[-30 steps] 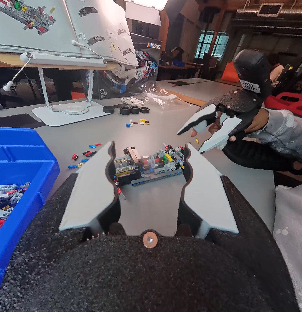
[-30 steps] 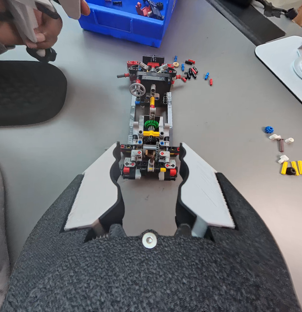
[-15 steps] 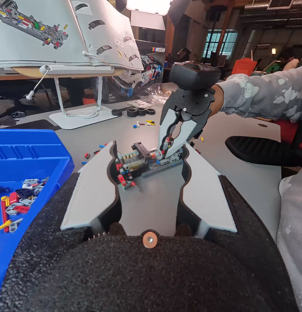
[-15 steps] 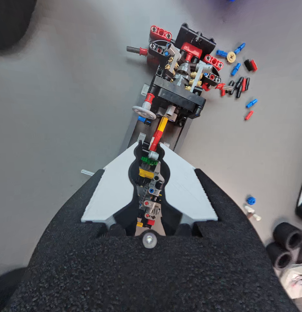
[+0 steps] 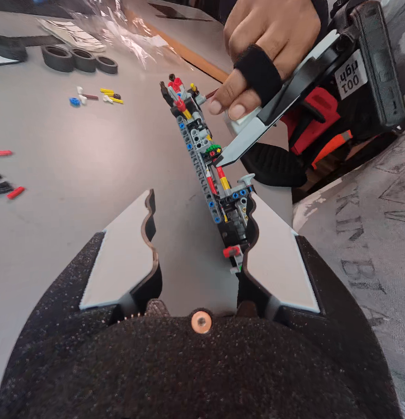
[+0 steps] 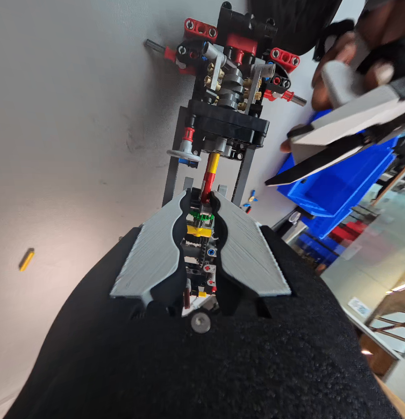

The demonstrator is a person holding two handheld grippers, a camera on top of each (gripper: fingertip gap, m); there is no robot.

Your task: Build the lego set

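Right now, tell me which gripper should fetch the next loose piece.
Left. The left gripper is open and carries nothing, beside the car frame. The right gripper is shut on the frame, holding it tilted.

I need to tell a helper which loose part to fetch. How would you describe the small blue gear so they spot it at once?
On the grey table, look just nearer than the row of black tyres to the little cluster of loose parts left of the lifted chassis. The blue gear sits at its left end, the only blue, toothed piece among white, brown and yellow ones.

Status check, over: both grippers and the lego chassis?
Right gripper shut on the multicoloured lego chassis frame, tilted up off the grey table. Left gripper open, one finger against the frame. Nothing in the way.
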